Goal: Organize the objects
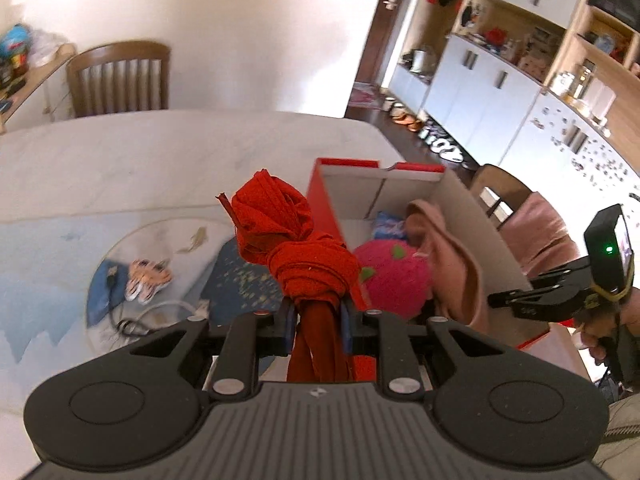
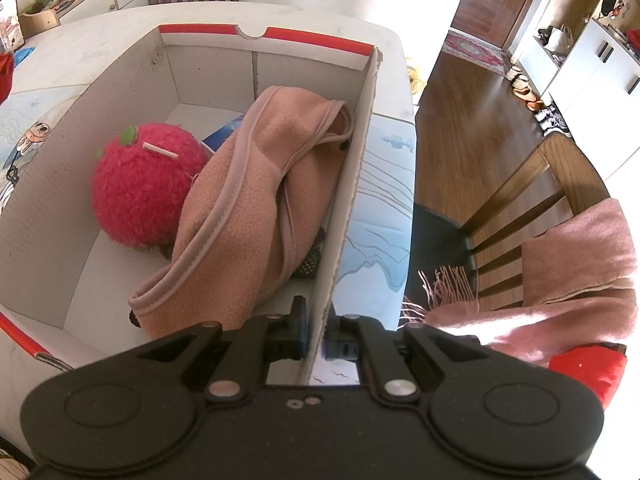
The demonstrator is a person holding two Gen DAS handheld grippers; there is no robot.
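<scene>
The left gripper pinches a knotted red cloth, held up just beside the box. The right gripper clamps the box's near wall, steadying it (a sensible brace). To do this well, I'd carry the cloth over the red rim and release above the gap beside the pink plush and fleece. No writing is legible.

Left tongs black, blue pads, silver screws; right tongs same.
</scene>
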